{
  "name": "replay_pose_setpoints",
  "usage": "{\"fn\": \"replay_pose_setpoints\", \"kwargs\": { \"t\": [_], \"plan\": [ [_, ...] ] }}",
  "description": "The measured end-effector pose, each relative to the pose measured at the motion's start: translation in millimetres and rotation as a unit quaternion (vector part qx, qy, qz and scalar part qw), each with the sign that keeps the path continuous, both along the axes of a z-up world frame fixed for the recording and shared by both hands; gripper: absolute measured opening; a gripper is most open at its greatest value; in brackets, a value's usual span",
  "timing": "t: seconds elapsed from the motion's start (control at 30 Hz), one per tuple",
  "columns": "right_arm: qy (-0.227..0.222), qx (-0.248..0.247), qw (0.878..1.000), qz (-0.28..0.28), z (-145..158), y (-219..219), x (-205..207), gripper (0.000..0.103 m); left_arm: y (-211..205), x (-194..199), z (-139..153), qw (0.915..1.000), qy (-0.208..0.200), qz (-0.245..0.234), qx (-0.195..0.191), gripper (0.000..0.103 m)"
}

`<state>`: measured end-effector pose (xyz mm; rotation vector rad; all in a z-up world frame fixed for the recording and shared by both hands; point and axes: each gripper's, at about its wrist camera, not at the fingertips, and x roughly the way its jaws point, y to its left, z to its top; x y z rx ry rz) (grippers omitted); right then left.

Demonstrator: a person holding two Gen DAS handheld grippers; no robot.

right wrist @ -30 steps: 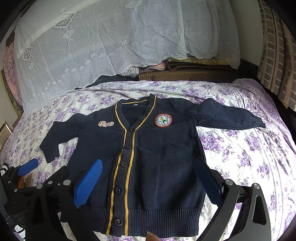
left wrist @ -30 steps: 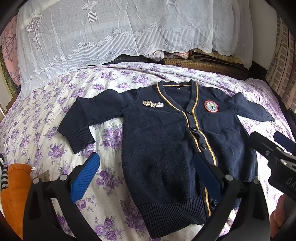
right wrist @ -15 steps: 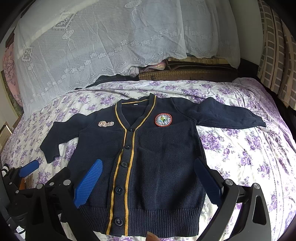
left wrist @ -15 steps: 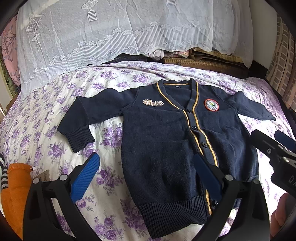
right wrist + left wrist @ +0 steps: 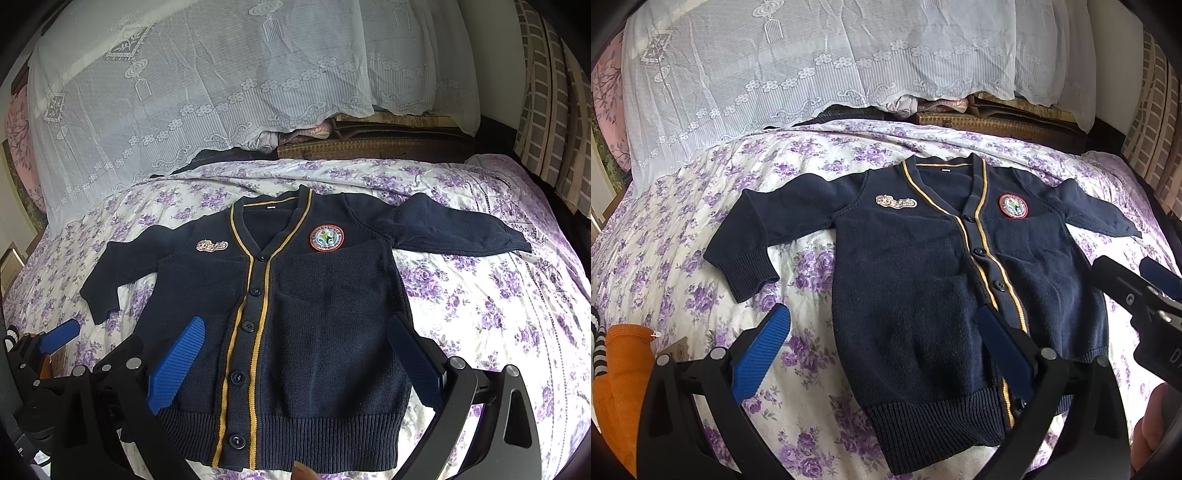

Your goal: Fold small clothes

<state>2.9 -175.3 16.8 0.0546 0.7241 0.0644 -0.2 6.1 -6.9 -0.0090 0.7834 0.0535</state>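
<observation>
Fingers (image 5: 764, 354) of both grippers spread wide, empty, above the buttoned navy knit cardigan (image 5: 295, 325) on the floral bed (image 5: 480, 295). Suggest pinching each sleeve cuff, folding inward flat.

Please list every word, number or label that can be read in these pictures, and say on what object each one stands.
"D", cut off by the frame edge: white letters on the right gripper body.
Round badge on the cardigan: ring of lettering, too small to read.
Name patch: blurred, unreadable.
Neck label: too small to read.
</observation>
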Motion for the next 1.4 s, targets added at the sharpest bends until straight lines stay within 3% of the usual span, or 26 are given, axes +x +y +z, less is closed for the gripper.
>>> {"fn": "replay_pose_setpoints", "kwargs": {
  "t": [0.3, 0.4, 0.47, 0.53, 0.6, 0.67, 0.73, 0.87, 0.93, 1.03, 1.17, 1.23, 1.33, 1.4],
  "plan": [
    [-0.007, 0.000, 1.000, -0.005, -3, -1, 2, 0.100, 8, 8, -17, 0.9999, 0.015, -0.003, -0.003, 0.099],
    [0.006, -0.007, 1.000, -0.014, -15, -2, 16, 0.100, 3, 31, -44, 0.9986, 0.042, 0.014, 0.030, 0.099],
    [0.044, -0.015, 0.999, -0.027, -35, -10, 34, 0.100, 4, 45, -57, 0.9967, 0.056, 0.028, 0.051, 0.099],
    [0.078, 0.006, 0.996, -0.032, -51, -22, 46, 0.100, 7, 53, -68, 0.9961, 0.073, 0.027, 0.042, 0.099],
    [0.108, 0.062, 0.992, -0.037, -69, -38, 54, 0.100, 7, 53, -72, 0.9964, 0.079, 0.014, 0.028, 0.099],
    [0.135, 0.100, 0.985, -0.045, -87, -47, 61, 0.100, 3, 51, -78, 0.9954, 0.083, 0.007, 0.047, 0.099],
    [0.131, 0.113, 0.984, -0.046, -98, -51, 65, 0.100, -2, 53, -91, 0.9925, 0.104, 0.002, 0.065, 0.099],
    [0.057, 0.075, 0.996, -0.005, -105, -39, 43, 0.100, 18, 46, -92, 0.9925, 0.122, -0.010, 0.011, 0.099],
    [0.068, 0.075, 0.995, 0.020, -102, -41, 43, 0.100, 30, 42, -85, 0.9904, 0.137, -0.011, -0.017, 0.099],
    [0.080, 0.157, 0.984, 0.024, -88, -67, 54, 0.100, 50, 34, -65, 0.9882, 0.134, -0.021, -0.072, 0.099],
    [0.114, 0.246, 0.962, 0.027, -90, -93, 65, 0.100, 59, 20, -71, 0.9853, 0.156, -0.035, -0.060, 0.099],
    [0.111, 0.245, 0.962, 0.040, -91, -97, 49, 0.100, 61, 6, -83, 0.9788, 0.177, -0.051, -0.089, 0.099],
    [0.103, 0.209, 0.971, 0.048, -94, -97, 7, 0.100, 58, -21, -80, 0.9766, 0.168, -0.094, -0.096, 0.099],
    [0.103, 0.221, 0.968, 0.067, -94, -103, -13, 0.099, 52, -38, -76, 0.9682, 0.168, -0.136, -0.127, 0.099]
  ]
}}
